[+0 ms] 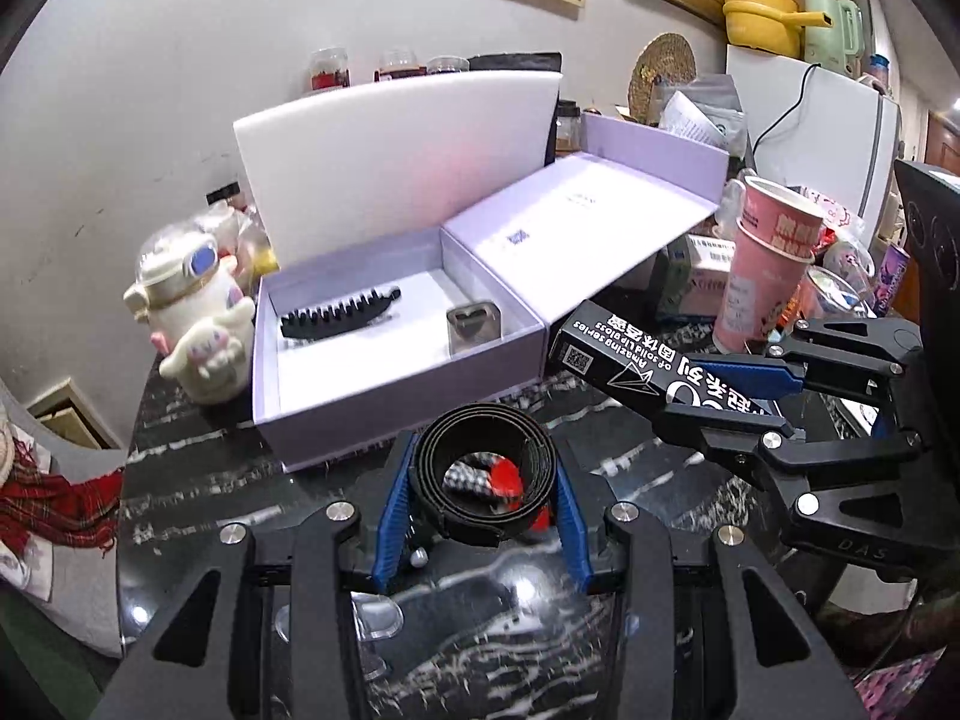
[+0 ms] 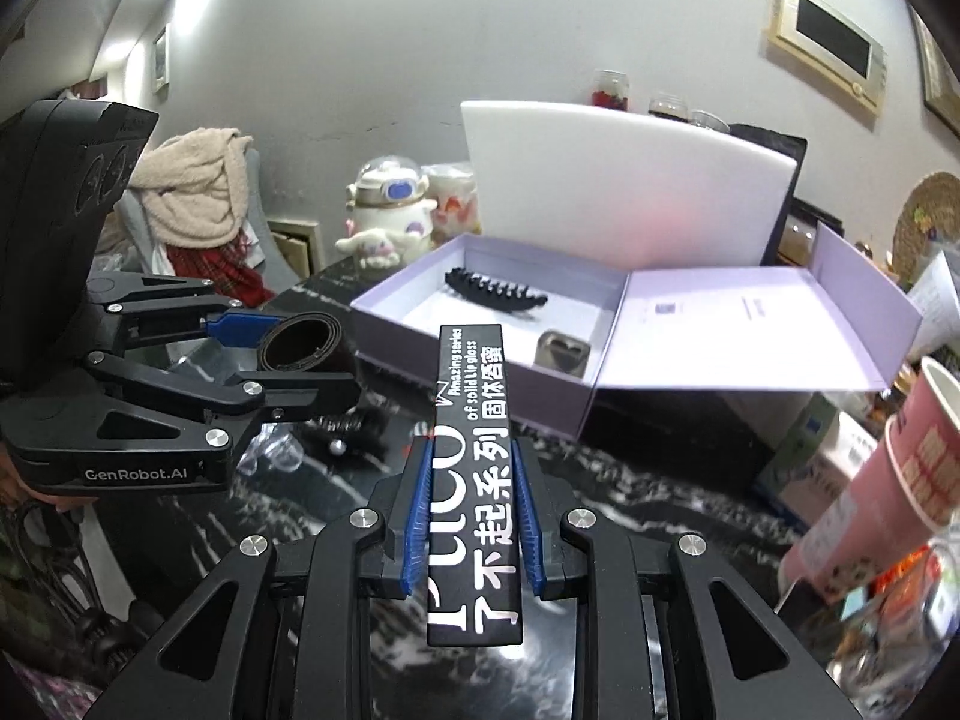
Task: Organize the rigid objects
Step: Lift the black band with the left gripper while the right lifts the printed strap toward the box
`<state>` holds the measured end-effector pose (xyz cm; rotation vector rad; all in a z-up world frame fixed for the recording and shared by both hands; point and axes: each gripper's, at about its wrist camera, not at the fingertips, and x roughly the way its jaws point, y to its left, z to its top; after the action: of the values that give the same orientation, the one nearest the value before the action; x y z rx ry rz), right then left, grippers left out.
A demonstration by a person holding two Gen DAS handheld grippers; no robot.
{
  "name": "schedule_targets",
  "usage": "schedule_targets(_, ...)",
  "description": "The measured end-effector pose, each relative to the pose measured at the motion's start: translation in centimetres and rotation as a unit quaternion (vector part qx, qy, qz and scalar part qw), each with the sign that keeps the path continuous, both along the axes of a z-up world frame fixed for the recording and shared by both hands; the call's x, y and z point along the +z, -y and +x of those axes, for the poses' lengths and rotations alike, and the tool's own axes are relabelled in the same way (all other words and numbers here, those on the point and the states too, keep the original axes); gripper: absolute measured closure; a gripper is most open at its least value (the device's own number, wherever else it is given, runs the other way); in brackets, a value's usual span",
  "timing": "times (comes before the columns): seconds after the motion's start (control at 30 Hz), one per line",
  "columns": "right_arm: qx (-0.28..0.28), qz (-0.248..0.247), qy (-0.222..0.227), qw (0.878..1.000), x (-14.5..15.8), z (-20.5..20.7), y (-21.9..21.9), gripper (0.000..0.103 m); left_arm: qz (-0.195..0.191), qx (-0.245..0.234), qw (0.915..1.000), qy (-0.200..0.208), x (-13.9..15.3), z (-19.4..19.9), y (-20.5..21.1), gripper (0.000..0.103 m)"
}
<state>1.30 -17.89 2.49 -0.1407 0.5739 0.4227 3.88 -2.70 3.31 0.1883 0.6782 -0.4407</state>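
My left gripper (image 1: 485,480) is shut on a rolled black belt (image 1: 486,441), its blue pads pressing the coil's sides above the dark marble table (image 1: 198,480). My right gripper (image 2: 474,456) is shut on a long black lip-gloss box (image 2: 474,420) with white lettering, which points toward the open lilac gift box (image 2: 480,354). That gift box (image 1: 336,414) holds a black hair claw (image 1: 339,312) and a small metal heart piece (image 1: 474,324). Its lid (image 1: 576,222) lies open to the right. Each gripper shows in the other's view: the right gripper (image 1: 720,390) and the left gripper (image 2: 288,354).
A white plush figure (image 1: 198,312) stands left of the gift box. Stacked pink paper cups (image 1: 768,264) stand at the right among cluttered packets. A white foam board (image 1: 396,162) leans behind the box. A black-and-red item (image 1: 486,477) lies on the table below the belt.
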Motion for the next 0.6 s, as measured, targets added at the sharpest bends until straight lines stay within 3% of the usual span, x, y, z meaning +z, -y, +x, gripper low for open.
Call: schedule_targets(0.6,-0.007,-0.002,0.037,0.999,5.0,6.5,0.7,0.078,0.011,0.019,0.9993,0.031,4.2,6.5,-0.3,0.061)
